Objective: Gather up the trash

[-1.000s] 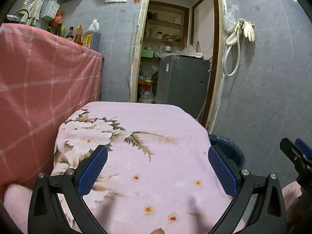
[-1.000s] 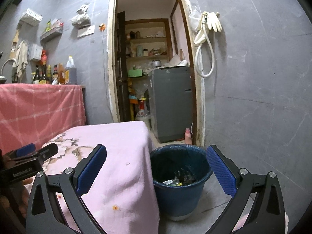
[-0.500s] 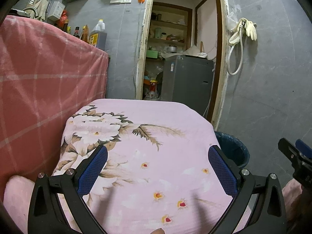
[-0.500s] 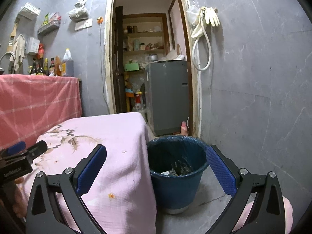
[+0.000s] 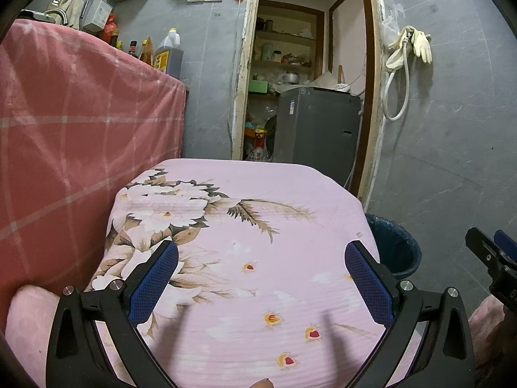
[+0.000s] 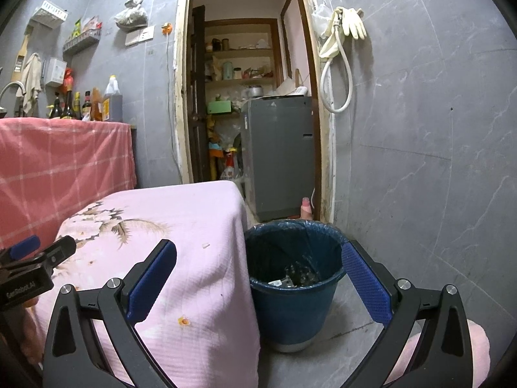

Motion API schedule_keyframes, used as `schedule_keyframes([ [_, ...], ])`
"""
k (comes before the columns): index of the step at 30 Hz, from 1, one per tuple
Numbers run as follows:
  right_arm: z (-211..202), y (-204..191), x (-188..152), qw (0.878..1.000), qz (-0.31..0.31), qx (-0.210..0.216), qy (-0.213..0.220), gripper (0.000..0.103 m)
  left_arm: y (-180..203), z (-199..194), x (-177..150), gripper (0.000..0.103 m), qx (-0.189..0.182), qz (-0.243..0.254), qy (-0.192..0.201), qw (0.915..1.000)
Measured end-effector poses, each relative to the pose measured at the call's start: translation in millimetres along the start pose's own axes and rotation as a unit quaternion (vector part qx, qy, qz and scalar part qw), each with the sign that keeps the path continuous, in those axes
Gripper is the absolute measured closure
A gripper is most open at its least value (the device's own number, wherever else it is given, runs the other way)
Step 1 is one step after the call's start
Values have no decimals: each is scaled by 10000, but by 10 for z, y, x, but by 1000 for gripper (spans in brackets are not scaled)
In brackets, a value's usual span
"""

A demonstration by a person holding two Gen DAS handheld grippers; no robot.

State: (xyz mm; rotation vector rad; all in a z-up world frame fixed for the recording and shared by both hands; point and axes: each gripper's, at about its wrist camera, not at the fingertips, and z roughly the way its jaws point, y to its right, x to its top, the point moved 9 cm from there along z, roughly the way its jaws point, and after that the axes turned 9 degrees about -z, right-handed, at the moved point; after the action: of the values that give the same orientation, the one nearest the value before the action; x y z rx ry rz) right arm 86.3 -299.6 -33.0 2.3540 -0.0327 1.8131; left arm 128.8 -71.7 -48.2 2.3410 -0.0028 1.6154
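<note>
A blue bin (image 6: pixel 292 278) lined with a blue bag stands on the floor right of the pink floral table (image 6: pixel 181 226); scraps of trash (image 6: pixel 295 274) lie in its bottom. My right gripper (image 6: pixel 258 278) hangs open just before the bin and the table's corner, empty. A tiny white scrap (image 6: pixel 205 245) lies on the cloth near the table's right edge, also the white scrap (image 5: pixel 358 234) in the left wrist view. My left gripper (image 5: pixel 261 281) is open above the table (image 5: pixel 258 226), nothing between its fingers. The bin (image 5: pixel 392 245) peeks out past the table's right side.
A higher counter under a red checked cloth (image 5: pixel 71 135) stands left, bottles (image 5: pixel 168 53) on it. Behind the table an open doorway shows a grey appliance (image 6: pixel 278 158) and shelves. A hose and gloves (image 6: pixel 342 32) hang on the grey wall. The right gripper's side (image 5: pixel 494 258) shows at the left view's edge.
Both grippers have drawn back and risen a little, so the table and bin sit slightly lower and further in view. Both stay open and empty.
</note>
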Motion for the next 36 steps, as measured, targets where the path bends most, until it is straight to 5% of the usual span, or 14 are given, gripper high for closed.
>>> schedule_keyframes([
  [36,9,22,-19,10000,36,1,-6,0,10,-6,0,2,-21,7,27,10000],
])
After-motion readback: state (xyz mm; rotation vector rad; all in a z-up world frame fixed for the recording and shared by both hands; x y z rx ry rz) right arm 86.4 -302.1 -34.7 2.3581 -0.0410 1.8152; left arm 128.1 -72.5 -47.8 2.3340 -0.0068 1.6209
